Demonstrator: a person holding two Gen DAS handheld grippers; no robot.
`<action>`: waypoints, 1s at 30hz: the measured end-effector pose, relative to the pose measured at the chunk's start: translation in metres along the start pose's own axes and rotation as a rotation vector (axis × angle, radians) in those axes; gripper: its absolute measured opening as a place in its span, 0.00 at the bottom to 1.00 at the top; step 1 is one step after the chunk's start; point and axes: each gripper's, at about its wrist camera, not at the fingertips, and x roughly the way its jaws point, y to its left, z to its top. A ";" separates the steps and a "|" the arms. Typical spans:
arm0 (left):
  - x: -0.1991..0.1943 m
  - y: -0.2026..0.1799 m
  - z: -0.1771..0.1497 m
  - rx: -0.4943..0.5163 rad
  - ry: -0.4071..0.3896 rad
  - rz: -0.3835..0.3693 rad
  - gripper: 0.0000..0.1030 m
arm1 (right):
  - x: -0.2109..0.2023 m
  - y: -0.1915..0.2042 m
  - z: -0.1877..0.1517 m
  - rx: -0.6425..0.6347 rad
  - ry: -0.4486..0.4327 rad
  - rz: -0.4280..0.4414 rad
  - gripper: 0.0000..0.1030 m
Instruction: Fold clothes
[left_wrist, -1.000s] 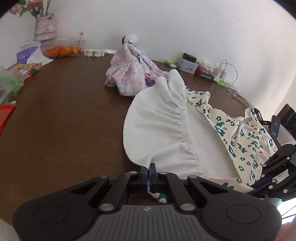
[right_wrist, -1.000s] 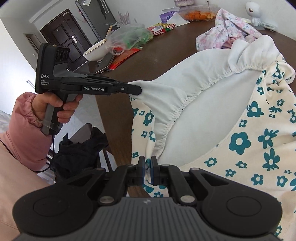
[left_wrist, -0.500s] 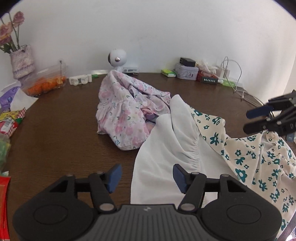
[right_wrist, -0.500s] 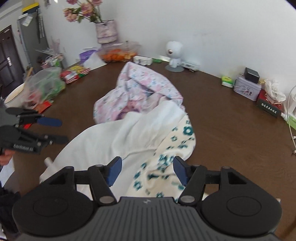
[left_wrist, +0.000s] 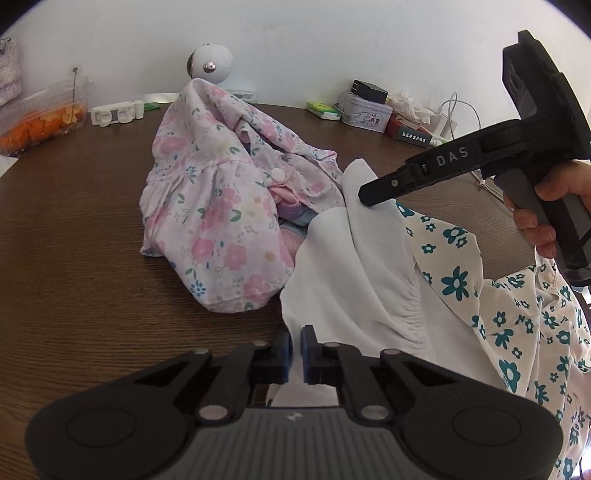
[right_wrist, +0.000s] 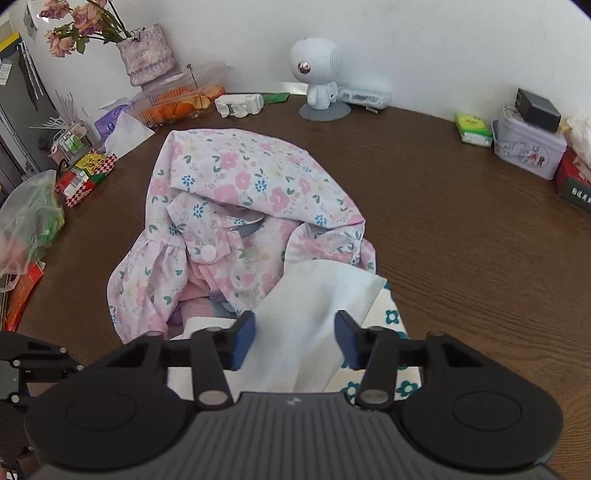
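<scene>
A cream garment with teal flowers (left_wrist: 458, 280) lies inside out on the brown table (left_wrist: 74, 221), its white lining (left_wrist: 369, 277) facing up. My left gripper (left_wrist: 294, 350) is shut on the lining's near left edge. My right gripper (right_wrist: 295, 332) is over the far raised fold of the lining (right_wrist: 314, 295). Its jaws are closing with that fold between them, and the pads are still apart. The left wrist view shows the right gripper (left_wrist: 364, 195) from the side, its tip at the fold's peak and a hand (left_wrist: 546, 206) on its grip. A pink floral garment (right_wrist: 240, 177) is heaped just beyond.
Along the wall stand a white round-headed figure (right_wrist: 314, 66), a tin box (right_wrist: 528, 147), a clear tub of orange food (right_wrist: 177, 103) and a vase of flowers (right_wrist: 144, 55). A plastic bag (right_wrist: 29, 218) and packets sit at the left edge. Bare table (right_wrist: 461, 240) shows right of the clothes.
Both grippers let go of the hem they held, opened and moved forward over the table. The left has shut on the lining's edge; the right has narrowed around the far fold.
</scene>
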 end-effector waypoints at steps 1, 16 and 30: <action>0.000 -0.001 0.000 0.004 -0.003 0.007 0.01 | 0.003 0.000 -0.001 0.015 0.014 0.013 0.01; -0.089 -0.008 -0.038 -0.034 -0.252 0.134 0.00 | -0.040 0.037 0.002 -0.112 -0.237 0.137 0.01; -0.060 0.016 -0.059 -0.102 -0.162 0.179 0.01 | -0.065 0.006 -0.028 -0.153 -0.164 -0.011 0.62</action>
